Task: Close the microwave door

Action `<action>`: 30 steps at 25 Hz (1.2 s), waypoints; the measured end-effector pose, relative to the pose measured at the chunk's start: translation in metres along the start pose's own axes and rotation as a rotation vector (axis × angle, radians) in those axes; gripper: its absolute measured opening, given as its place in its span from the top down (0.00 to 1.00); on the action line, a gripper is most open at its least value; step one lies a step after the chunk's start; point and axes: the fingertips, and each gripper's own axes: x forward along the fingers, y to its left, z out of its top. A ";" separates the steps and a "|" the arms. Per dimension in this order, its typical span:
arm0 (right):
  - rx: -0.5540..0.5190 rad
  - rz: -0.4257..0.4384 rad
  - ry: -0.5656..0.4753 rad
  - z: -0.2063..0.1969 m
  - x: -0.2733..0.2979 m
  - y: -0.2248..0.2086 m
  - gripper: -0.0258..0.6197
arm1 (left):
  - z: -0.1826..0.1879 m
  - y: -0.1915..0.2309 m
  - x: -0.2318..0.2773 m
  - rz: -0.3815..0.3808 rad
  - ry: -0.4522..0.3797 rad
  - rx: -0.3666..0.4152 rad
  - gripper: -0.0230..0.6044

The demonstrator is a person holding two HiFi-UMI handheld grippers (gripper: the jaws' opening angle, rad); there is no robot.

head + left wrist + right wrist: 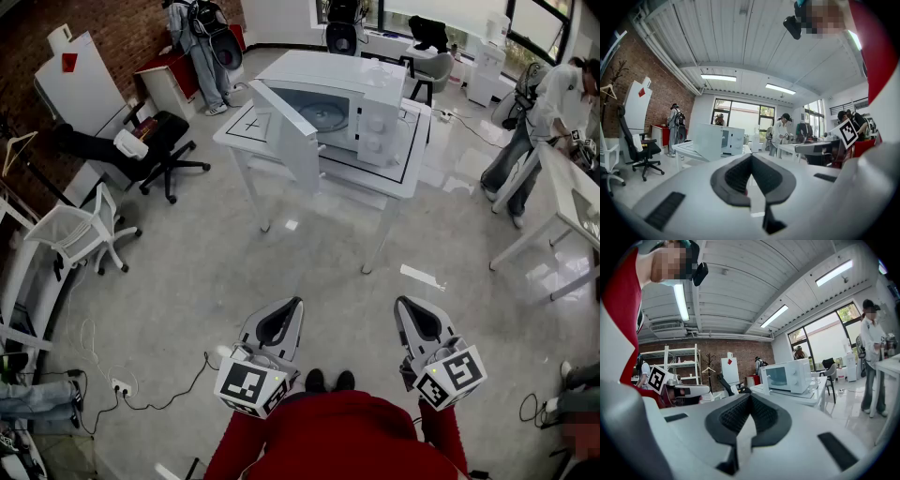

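Observation:
The white microwave stands on a white table far ahead of me. Its door hangs open, swung out to the left. My left gripper and right gripper are held low and close to my body, well short of the table. Both have their jaws together with nothing between them. The left gripper view has the left gripper in front, with the microwave and its open door small in the distance. Beyond the right gripper, the right gripper view shows the microwave.
A black office chair and a white chair stand at the left. A cable and power strip lie on the floor near my left. People stand at the far left and by a table at the right.

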 end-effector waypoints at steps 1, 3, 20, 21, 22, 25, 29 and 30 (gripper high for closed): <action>0.002 -0.003 0.001 0.000 0.000 -0.001 0.94 | 0.000 0.000 0.000 0.000 0.002 0.001 0.95; 0.006 -0.009 0.002 -0.001 0.000 -0.002 0.94 | 0.000 0.000 0.001 0.000 0.003 0.004 0.95; 0.011 -0.009 0.004 -0.003 -0.005 -0.006 0.94 | -0.007 -0.006 0.006 -0.008 0.019 0.000 0.95; 0.013 -0.009 0.003 -0.003 -0.006 -0.007 0.94 | -0.008 -0.006 0.006 -0.008 0.022 -0.003 0.95; 0.014 -0.010 0.002 -0.003 -0.007 -0.008 0.94 | -0.009 -0.007 0.007 -0.008 0.024 -0.006 0.95; 0.019 -0.013 -0.001 -0.003 -0.011 -0.013 0.94 | -0.009 -0.011 0.011 -0.010 0.026 -0.007 0.95; 0.034 -0.023 -0.016 -0.003 -0.019 -0.024 0.94 | -0.010 -0.021 0.019 -0.016 0.026 -0.001 0.95; 0.036 -0.025 -0.023 -0.002 -0.021 -0.027 0.94 | -0.009 -0.023 0.021 -0.016 0.026 0.000 0.95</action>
